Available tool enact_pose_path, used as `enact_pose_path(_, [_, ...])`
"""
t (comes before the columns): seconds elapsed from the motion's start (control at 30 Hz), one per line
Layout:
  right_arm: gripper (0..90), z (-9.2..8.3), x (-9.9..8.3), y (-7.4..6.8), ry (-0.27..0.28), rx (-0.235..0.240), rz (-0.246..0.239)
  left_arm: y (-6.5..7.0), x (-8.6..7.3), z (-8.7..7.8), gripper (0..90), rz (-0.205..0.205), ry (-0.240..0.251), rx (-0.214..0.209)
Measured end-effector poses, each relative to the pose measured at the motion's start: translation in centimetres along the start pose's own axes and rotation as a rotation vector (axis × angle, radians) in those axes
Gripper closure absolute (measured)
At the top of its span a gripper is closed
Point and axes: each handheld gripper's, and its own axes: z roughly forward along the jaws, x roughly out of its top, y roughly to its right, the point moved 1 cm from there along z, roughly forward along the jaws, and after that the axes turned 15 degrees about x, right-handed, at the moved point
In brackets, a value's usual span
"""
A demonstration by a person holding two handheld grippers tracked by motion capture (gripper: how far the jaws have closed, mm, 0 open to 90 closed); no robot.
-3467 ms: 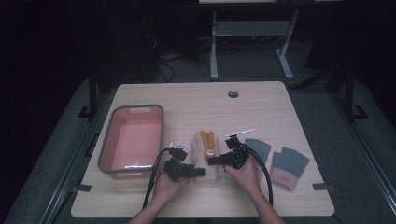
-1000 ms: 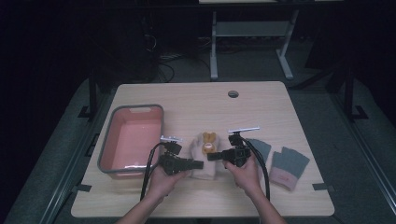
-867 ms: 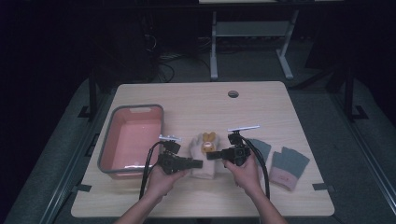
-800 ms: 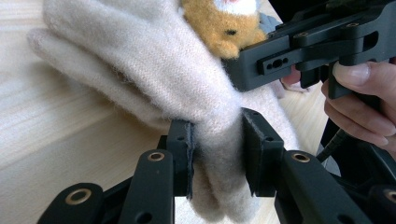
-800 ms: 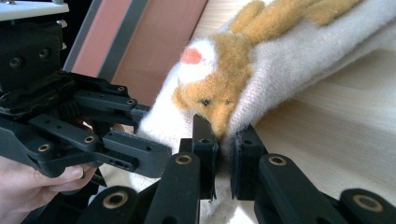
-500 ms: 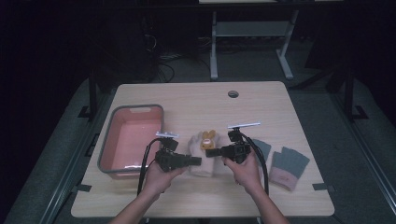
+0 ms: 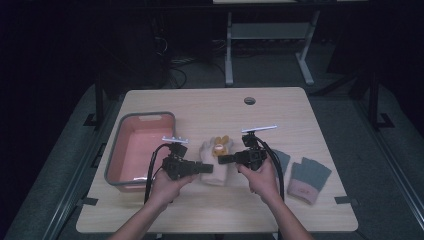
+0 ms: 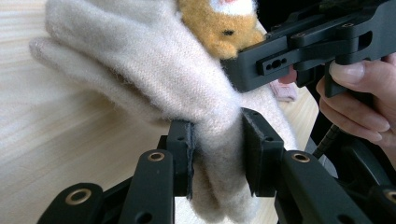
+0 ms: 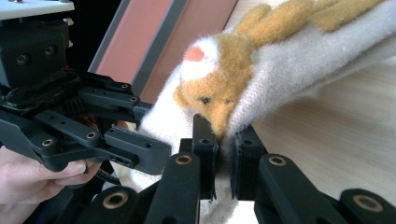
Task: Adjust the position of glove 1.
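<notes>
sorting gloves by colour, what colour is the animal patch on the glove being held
Golden orange with a white-and-pink spot, on the cream glove; the animal patch shows best in the right gripper view.

On the pale wooden worktop (image 7: pixel 210 107), a grey-rimmed pink plastic tub (image 7: pixel 141 147) lies at the left. Just right of it, near the middle, is a cream woollen glove with an orange plush animal face (image 7: pixel 216 159). The left claw (image 7: pixel 205 168) meets the glove from the left, the right claw (image 7: pixel 223 158) from the right. Two grey knitted gloves with pink cuffs (image 7: pixel 306 180) lie side by side at the right, beyond the right hand (image 7: pixel 259 177).
</notes>
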Motion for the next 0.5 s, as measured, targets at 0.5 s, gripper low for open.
enact_pose_path(0.5, [82.4, 0.2, 1.4, -1.5, -0.013, -0.006, -0.023, -0.5, 1.1, -1.5, 66.9, 0.005, 0.017, -0.006])
